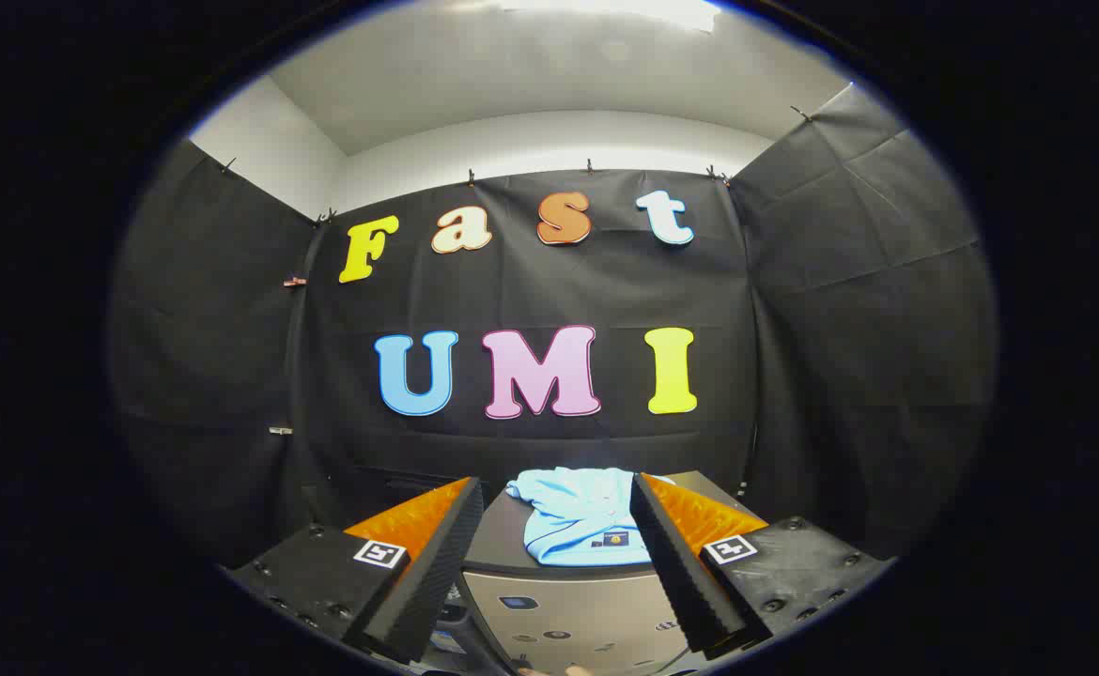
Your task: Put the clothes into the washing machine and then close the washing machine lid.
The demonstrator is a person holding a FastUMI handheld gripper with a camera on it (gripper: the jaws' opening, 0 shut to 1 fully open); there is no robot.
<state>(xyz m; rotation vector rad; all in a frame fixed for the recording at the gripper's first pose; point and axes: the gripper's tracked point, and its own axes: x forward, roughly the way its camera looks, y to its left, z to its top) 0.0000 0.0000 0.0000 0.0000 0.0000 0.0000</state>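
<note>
A light blue garment [580,516] lies folded on the dark top of the washing machine [503,540], just ahead of and between my fingers. The machine's silver front panel [568,615] with small buttons shows below it. My gripper [557,526] is open, its two fingers [437,563] with orange sides and black ribbed pads spread wide on either side of the garment. Nothing is held between them.
Black cloth walls enclose the booth behind and to both sides of the machine. A white wall and ceiling show above the cloth. Fingertips of a hand [549,670] peek in below the machine's front panel.
</note>
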